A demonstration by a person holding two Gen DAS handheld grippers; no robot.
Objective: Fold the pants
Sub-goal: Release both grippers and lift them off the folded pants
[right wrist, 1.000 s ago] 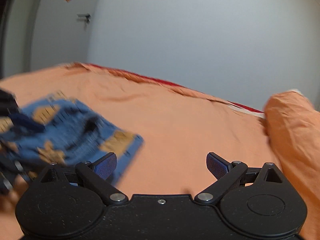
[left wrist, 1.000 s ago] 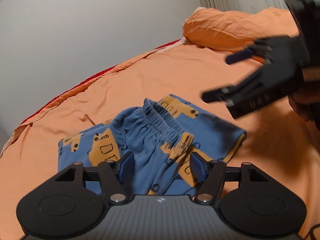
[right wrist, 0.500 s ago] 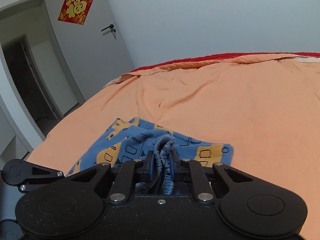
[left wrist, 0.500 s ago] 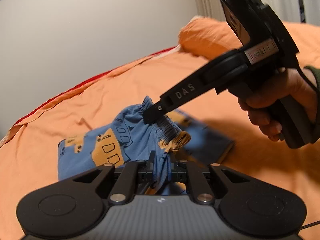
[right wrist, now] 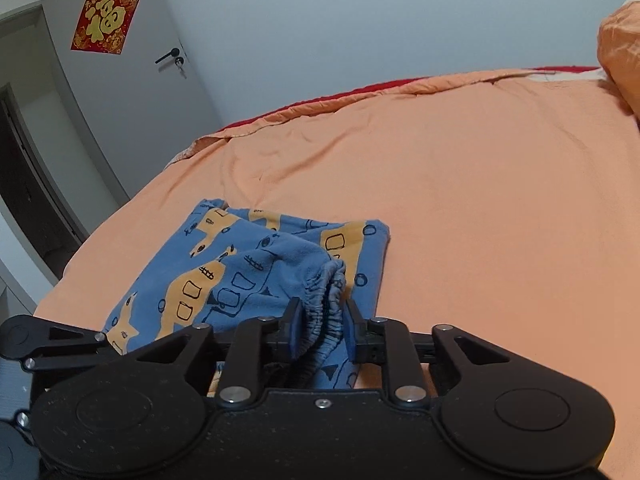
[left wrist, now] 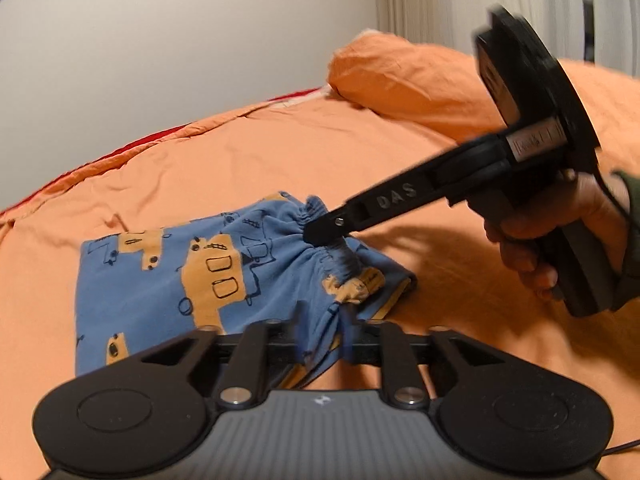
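Left wrist view: your left gripper (left wrist: 322, 338) pinches the near edge of the pants (left wrist: 168, 280) on the orange bed (left wrist: 280, 160); thin fabric may slip.
Right wrist view: your right gripper (right wrist: 322, 334) clamps the bunched waistband (right wrist: 326, 284); uneven lifting could undo the fold

Warm, soft indoor light in the left wrist view, cooler and paler in the right wrist view. No glare anywhere. Dark soft shadow on the orange bed (left wrist: 280, 152) under the right gripper (left wrist: 324, 234) and the hand (left wrist: 560, 236). Blurry from motion around the left gripper (left wrist: 322, 340) where it pinches the pants (left wrist: 168, 280), and smeared at the top of the other tool. Sharper in the right wrist view: clear wrinkles in the sheet, crisp red sign (right wrist: 106, 21) on the door. Bent, rounded look at the edges, with black corners. Dim doorway far left.
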